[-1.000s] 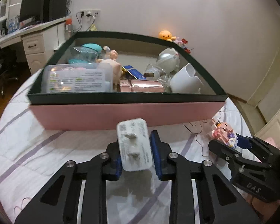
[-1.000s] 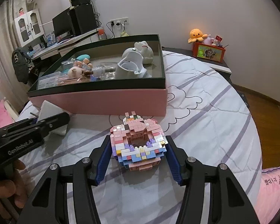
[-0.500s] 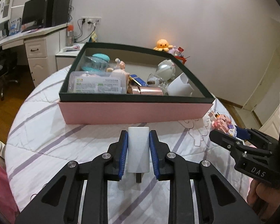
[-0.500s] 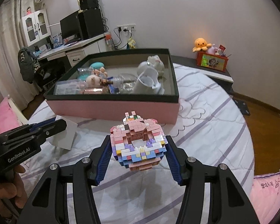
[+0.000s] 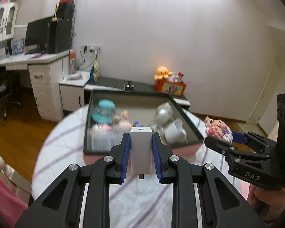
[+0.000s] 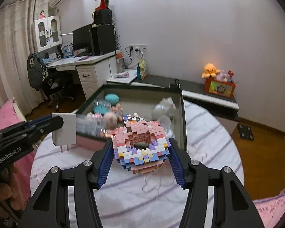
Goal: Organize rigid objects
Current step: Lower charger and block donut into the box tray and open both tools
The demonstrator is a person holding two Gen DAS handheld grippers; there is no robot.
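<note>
Covering the round bed (image 6: 209, 133), a striped sheet (image 5: 66, 152) meets wooden floor (image 5: 19, 133).

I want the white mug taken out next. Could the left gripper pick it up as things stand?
Probably not: the left gripper is shut on the charger, so it cannot take the mug until that is put down.

The box (image 5: 142, 150) sits on the bed (image 5: 66, 152), toward its far edge. In the box: a mug (image 5: 174, 132) at the near right corner, a jar (image 5: 104, 112) at the far left. The left claw (image 5: 141, 153) clamps a charger (image 5: 140, 148), held above the bed before the box's near wall. The right claw (image 6: 140, 152) clamps a block model (image 6: 140, 144), right of the charger, above the bed. Behind the box, a ledge (image 6: 209, 93) carries a plush (image 6: 210, 70).
</note>
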